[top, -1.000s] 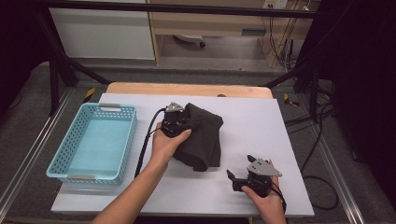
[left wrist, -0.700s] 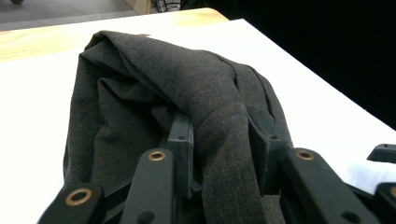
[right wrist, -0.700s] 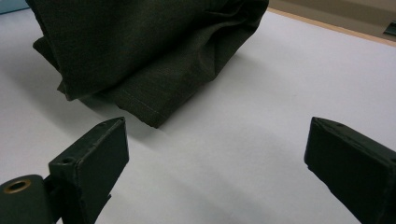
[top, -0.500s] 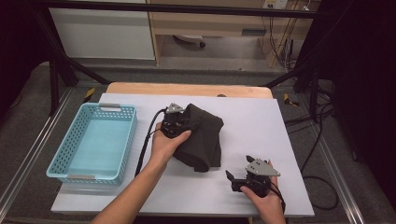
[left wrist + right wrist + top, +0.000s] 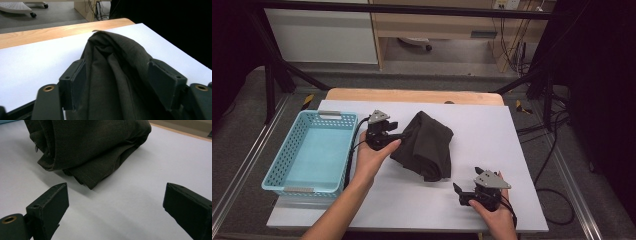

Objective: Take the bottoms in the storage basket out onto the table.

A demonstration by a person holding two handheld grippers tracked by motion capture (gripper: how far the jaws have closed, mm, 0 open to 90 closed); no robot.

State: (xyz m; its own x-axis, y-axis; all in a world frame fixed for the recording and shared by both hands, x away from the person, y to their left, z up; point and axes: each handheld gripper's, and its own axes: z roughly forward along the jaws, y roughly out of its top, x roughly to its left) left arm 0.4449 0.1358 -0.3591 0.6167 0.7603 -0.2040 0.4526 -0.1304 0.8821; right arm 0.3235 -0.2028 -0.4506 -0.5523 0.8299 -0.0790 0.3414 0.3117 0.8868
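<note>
The dark garment [image 5: 427, 145] is matt woven cloth with stitched seams. The table [image 5: 492, 135] has a smooth, matt white top and a bare wood strip at twelve o'clock. The basket [image 5: 287, 160] is perforated turquoise plastic. The left tongs [image 5: 117, 85] look like matt black plastic.

No readable text, label, brand, number or sign can be made out in any of the pictures.
</note>
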